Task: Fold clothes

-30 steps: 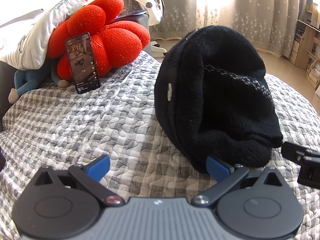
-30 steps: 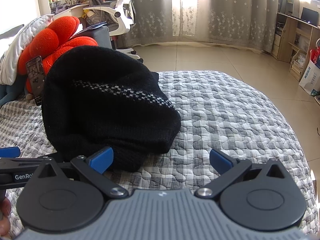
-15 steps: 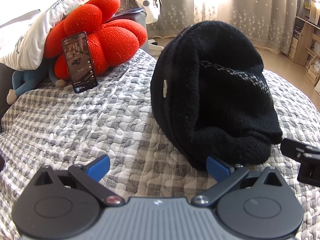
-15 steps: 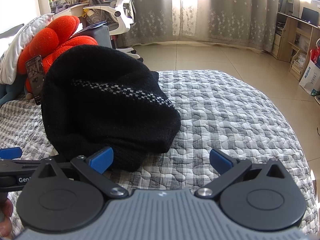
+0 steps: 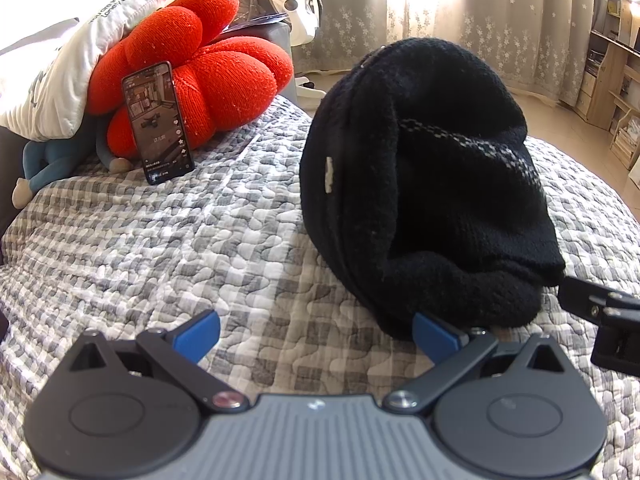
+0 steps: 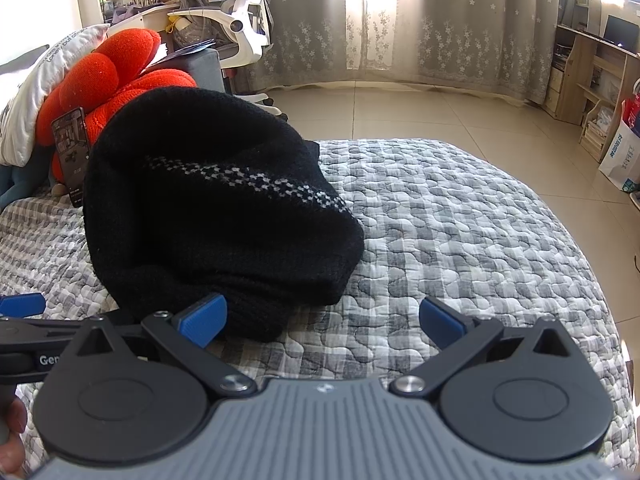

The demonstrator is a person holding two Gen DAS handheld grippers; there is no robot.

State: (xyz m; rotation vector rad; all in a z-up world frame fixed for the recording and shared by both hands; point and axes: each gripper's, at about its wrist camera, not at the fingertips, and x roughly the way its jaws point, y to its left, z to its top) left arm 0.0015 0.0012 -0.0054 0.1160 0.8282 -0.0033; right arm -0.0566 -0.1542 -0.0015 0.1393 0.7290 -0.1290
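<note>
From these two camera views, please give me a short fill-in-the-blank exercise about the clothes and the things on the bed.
1. The knitted sweater lying in a heap on the quilt is ____ in colour.
2. The phone leans against a ____ cushion.
3. Both the left gripper and the right gripper are ____, holding nothing.
4. The pattern on the quilt is ____ and white.

Missing words: black; red; open; grey
</note>
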